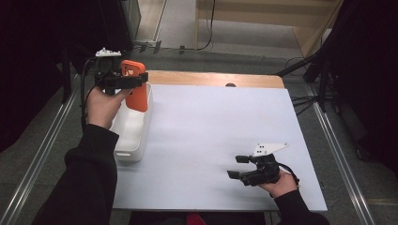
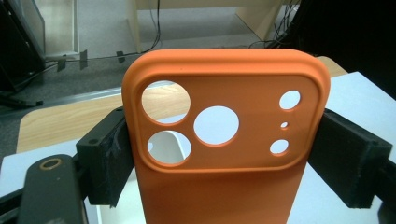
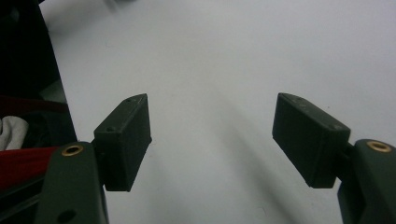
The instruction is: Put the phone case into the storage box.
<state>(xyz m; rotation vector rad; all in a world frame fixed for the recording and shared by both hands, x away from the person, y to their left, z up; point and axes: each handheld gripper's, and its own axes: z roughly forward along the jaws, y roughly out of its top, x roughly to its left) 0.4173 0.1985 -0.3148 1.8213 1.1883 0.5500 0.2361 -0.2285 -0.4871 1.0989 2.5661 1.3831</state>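
Note:
An orange phone case (image 1: 135, 86) with several round camera cutouts hangs upright above the far end of a white bin (image 1: 131, 126). My left gripper (image 1: 123, 80) is shut on it, one black pad on each side edge. In the left gripper view the orange phone case (image 2: 224, 140) stands between the two pads, its camera end up. My right gripper (image 1: 240, 166) rests low over the white table top (image 1: 211, 126) at the near right, open, with nothing between its jaws. In the right gripper view my right gripper (image 3: 212, 140) has only bare white surface between its pads.
The white bin sits along the table's left edge. A strip of wooden table (image 1: 211, 78) runs along the far side. Dark stands and cables (image 1: 314, 65) crowd the floor at the right, and metal rails (image 1: 42, 154) run along both sides.

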